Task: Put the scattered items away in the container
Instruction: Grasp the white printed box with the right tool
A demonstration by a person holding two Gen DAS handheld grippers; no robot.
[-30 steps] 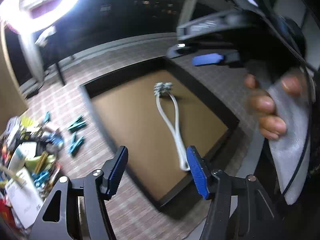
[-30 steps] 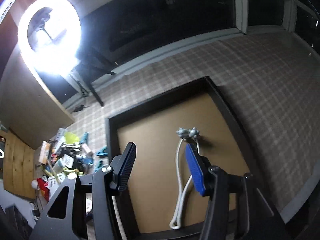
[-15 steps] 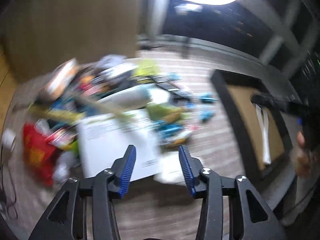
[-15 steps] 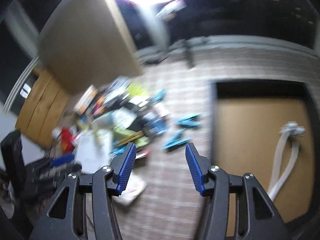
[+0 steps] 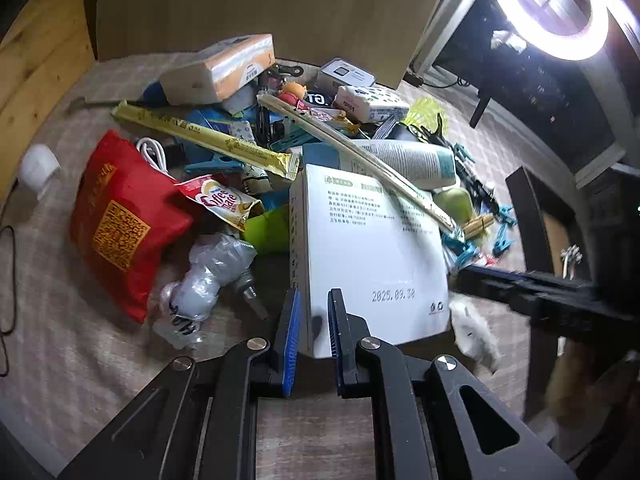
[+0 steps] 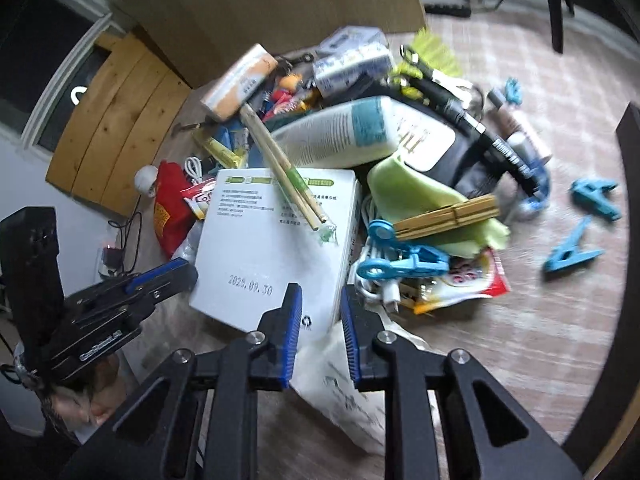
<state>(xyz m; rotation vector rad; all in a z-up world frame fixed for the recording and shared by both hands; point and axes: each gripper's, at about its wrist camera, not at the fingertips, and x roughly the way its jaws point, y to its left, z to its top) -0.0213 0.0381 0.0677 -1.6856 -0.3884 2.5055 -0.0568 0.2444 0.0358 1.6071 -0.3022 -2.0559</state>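
Both grippers are swinging away from the container (image 5: 532,216) to the clutter pile on the floor, left gripper (image 5: 313,330) and right gripper (image 6: 319,330) fingers just closing, pinching the white box's (image 5: 372,256) near corners; next, lifting it level together toward the container.

A box (image 5: 372,248) lies at the near edge of the pile, chopsticks (image 5: 352,152) slanting across its top. A pouch (image 5: 120,220) lies left of it, a tube (image 5: 412,160) behind, clothespins (image 6: 576,252) scattered right.
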